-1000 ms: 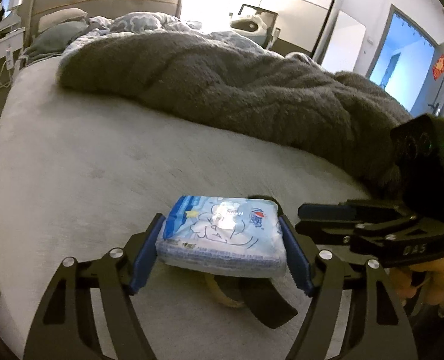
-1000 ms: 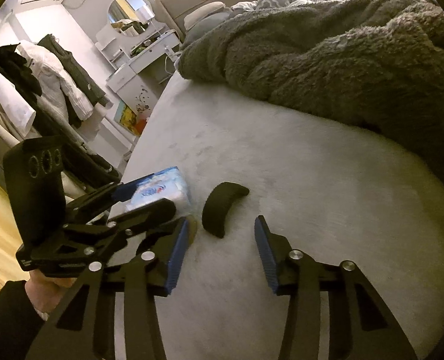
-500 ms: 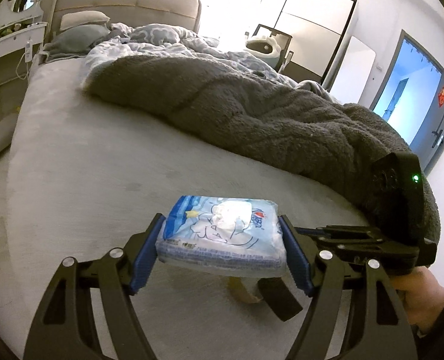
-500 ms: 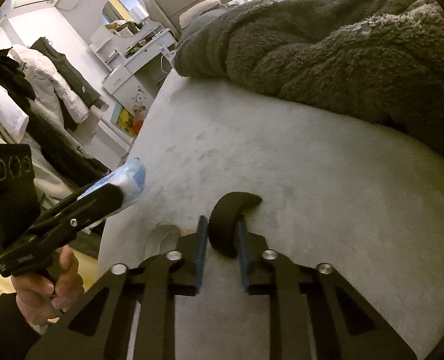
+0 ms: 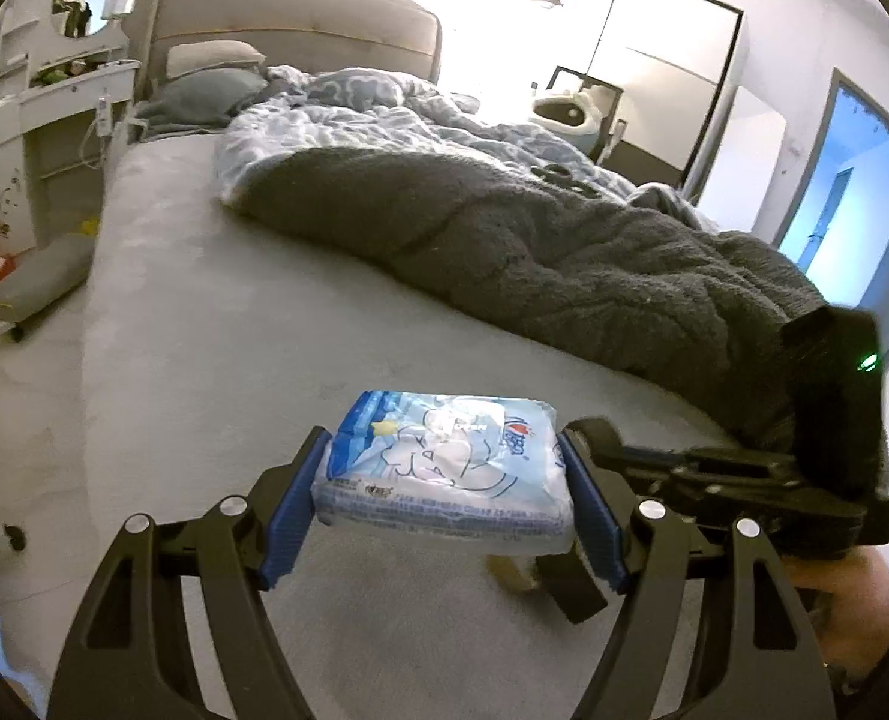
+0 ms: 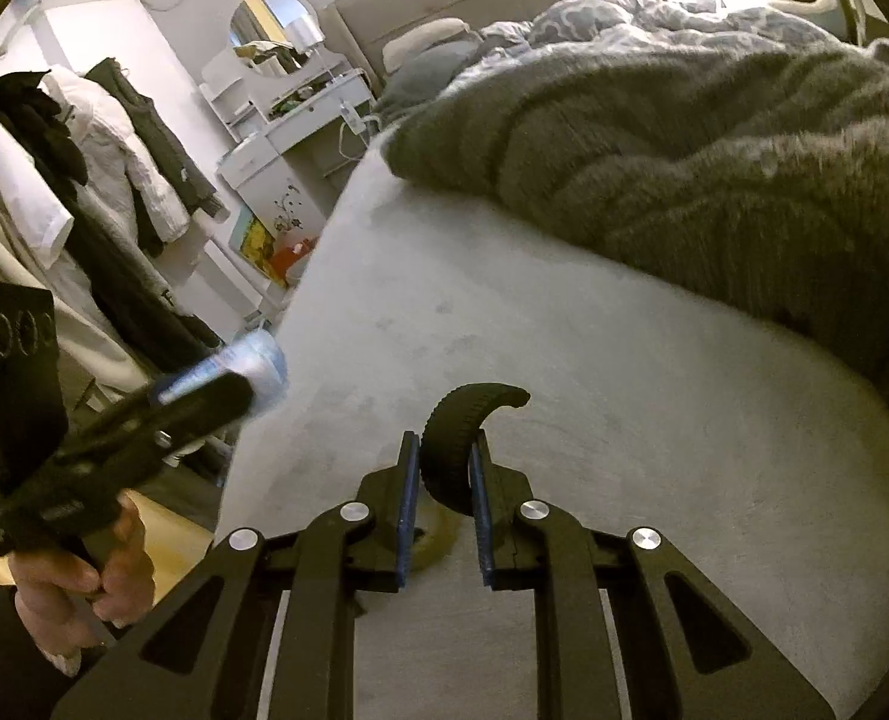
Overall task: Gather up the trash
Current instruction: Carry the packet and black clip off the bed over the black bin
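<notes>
Both fingers pinch: left gripper (image 5: 444,507) a tissue pack (image 5: 444,468), right gripper (image 6: 443,510) a half-hidden black curved piece (image 6: 462,426).

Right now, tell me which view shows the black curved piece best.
Right wrist: the black curved piece sits centered, clamped in the right gripper. The left wrist shows only a dark sliver behind the tissue pack.

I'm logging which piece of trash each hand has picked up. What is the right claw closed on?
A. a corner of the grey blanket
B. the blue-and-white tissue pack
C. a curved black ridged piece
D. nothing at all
C: in the right wrist view the blue pads of the right claw press both sides of the curved black ridged piece, while the tissue pack sits in the left claw.
</notes>
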Motion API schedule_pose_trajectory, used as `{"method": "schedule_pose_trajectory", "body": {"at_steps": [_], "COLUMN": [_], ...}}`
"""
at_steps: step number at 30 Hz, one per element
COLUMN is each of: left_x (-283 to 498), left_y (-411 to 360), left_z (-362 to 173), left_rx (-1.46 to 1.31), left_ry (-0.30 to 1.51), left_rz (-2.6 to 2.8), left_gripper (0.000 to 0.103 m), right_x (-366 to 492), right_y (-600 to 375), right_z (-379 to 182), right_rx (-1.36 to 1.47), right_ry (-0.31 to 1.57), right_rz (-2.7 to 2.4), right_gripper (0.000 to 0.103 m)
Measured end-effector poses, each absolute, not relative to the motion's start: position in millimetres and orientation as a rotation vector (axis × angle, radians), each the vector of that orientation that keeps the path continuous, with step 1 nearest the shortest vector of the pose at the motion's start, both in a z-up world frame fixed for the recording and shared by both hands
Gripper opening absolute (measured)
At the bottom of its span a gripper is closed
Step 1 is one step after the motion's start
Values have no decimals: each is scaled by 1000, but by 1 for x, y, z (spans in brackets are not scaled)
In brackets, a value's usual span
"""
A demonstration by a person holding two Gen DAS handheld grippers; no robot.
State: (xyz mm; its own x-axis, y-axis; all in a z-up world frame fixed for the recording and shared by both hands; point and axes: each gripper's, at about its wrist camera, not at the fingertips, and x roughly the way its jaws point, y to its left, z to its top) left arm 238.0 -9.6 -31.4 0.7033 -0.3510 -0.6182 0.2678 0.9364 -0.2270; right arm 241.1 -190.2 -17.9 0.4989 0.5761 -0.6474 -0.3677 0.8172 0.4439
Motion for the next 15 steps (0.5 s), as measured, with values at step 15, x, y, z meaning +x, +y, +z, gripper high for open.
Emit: {"method": "schedule_pose_trajectory", "body": {"at_steps": [15], "left_x": [188], "left_y": [8], "left_z": [-36], "left_rx": [-59], "left_ry": [754], "left_rz": [-176], "left_gripper": [76], "right_x": [204], "right_y": [-139], "right_z": [5], "right_rx": [148], "right_ry": [875], "right_rz": [652], "right_gripper": [17]}}
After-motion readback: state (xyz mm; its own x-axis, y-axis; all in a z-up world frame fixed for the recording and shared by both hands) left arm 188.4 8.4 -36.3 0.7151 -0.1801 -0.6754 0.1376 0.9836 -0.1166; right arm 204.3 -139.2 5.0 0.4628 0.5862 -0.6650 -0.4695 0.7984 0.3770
